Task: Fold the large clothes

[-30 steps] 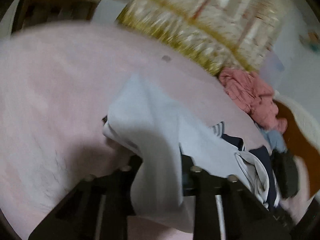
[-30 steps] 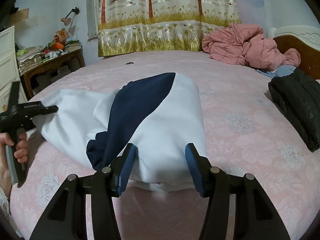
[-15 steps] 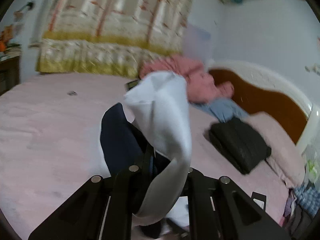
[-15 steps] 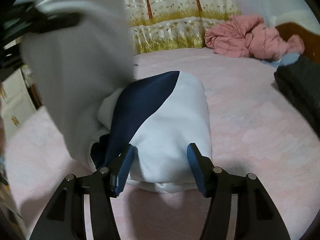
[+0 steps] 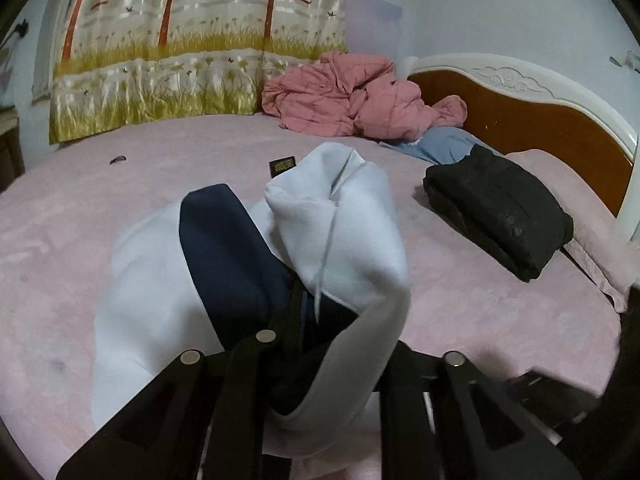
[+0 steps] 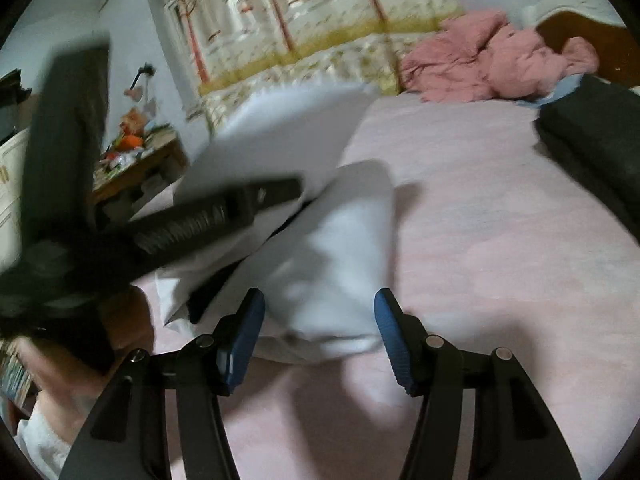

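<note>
A white and navy hooded sweatshirt [image 5: 340, 224] lies partly folded on the pink bed. My left gripper [image 5: 308, 320] is shut on a white flap of it, carried over the navy panel [image 5: 224, 256]; the cloth hides the fingertips. In the right wrist view the left gripper [image 6: 280, 192] crosses the frame, blurred, holding the white flap above the sweatshirt [image 6: 332, 272]. My right gripper [image 6: 318, 332] is open, its blue pads either side of the sweatshirt's near edge, holding nothing.
A folded black garment [image 5: 500, 216] lies at the right near the wooden headboard [image 5: 532, 124]. A crumpled pink quilt [image 5: 360, 96] and blue cloth [image 5: 440, 144] lie at the back. A cluttered side table [image 6: 140, 160] stands left of the bed.
My left gripper has swung the white flap from the left side up and across over the navy panel. My right gripper stayed open at the sweatshirt's near edge.
</note>
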{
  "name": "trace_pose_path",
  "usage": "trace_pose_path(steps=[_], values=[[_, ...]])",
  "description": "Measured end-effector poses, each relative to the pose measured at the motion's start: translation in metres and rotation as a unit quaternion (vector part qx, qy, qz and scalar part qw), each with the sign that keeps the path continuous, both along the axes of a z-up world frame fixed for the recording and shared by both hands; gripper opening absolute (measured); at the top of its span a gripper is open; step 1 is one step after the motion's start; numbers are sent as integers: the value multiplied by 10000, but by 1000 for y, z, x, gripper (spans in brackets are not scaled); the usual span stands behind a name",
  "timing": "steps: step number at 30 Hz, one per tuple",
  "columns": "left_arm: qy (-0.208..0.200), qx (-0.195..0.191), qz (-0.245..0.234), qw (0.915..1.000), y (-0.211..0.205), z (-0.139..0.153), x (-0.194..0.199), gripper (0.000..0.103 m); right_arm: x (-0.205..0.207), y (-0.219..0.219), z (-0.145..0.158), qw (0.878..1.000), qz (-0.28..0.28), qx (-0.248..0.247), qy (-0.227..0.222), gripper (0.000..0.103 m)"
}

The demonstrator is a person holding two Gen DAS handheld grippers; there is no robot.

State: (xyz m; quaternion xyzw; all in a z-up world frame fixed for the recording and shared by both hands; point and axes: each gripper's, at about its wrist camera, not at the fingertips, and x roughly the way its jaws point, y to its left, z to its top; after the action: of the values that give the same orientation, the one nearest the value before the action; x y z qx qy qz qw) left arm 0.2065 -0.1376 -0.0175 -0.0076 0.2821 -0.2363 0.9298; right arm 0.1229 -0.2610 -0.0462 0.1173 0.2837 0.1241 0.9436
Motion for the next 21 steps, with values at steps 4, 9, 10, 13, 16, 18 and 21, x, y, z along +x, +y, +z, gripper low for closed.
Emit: trace_pose_path(steps=[4, 9, 10, 13, 16, 18, 21], values=[[34, -361, -520, 9980, 4, -2, -11, 49, -14, -44, 12, 9962, -853, 91, -163, 60], [136, -906, -1033, 9904, 28, 5, -38, 70, -15, -64, 32, 9910, -1271, -312, -267, 60], [152, -1092, -1079, 9880, 40, 6, -42, 70, -15, -63, 38, 9908, -1263, -363, -324, 60], [-112, -1658, -976, 9813, 85, 15, -54, 76, -19, -56, 56, 9918, -1118, -345, -510, 60], [-307, -2172, -519, 9743, 136, 22, -53, 83, -17, -36, 74, 9936, -828, -333, -694, 60], [-275, -2092, 62, 9775, 158, 22, -42, 83, -15, -14, 85, 9936, -623, -364, -873, 60], [-44, -1718, 812, 9818, 177, 8, -17, 83, -4, 16, 93, 9941, -264, -445, -953, 60]])
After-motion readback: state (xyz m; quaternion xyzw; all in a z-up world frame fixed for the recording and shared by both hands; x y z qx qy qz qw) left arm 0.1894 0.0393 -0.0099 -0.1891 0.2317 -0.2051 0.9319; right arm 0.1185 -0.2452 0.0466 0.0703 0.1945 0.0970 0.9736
